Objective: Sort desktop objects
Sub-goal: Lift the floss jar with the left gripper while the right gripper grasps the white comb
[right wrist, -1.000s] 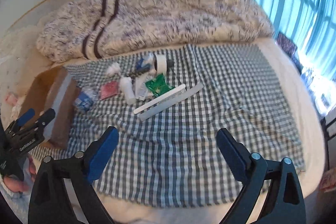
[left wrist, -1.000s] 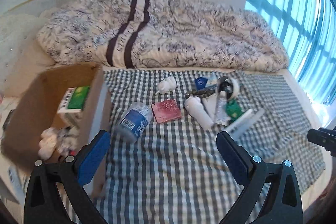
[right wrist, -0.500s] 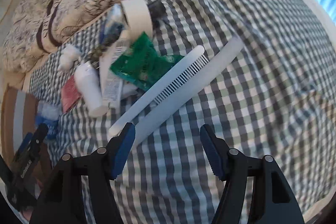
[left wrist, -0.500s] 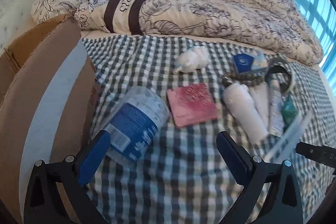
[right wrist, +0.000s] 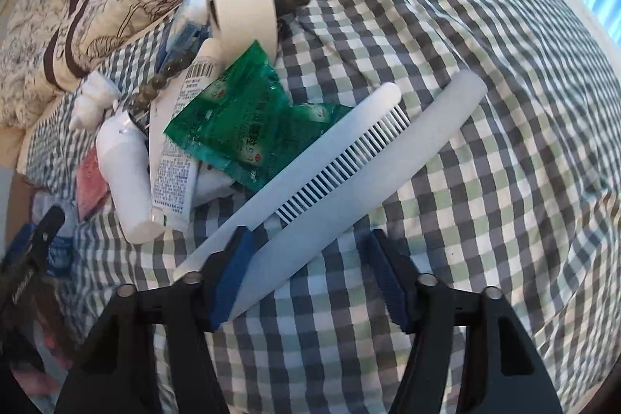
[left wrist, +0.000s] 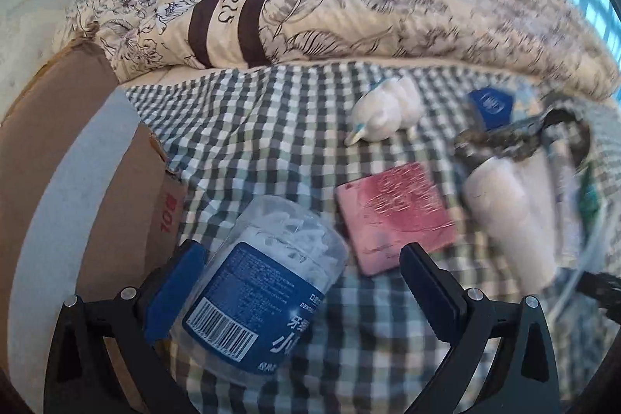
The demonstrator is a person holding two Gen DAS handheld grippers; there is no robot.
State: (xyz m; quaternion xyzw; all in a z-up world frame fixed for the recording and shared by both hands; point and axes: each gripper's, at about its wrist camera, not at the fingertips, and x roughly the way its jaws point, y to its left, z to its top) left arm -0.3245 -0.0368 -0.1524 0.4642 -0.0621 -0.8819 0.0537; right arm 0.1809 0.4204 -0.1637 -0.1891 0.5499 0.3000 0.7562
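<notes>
right wrist: comb (right wrist: 310, 181) lies diagonally.

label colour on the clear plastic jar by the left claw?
Dark blue with white text and a barcode, on the clear plastic jar; clearest in the left wrist view.

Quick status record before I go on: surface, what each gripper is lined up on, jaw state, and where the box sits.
surface: checked cloth on a bed
left gripper: open, jaws straddling the clear floss-pick jar, which lies on its side
right gripper: open, around the lower end of the white comb
box: cardboard box, left of the jar
nearby: pink packet, white bottle, green sachet
</notes>
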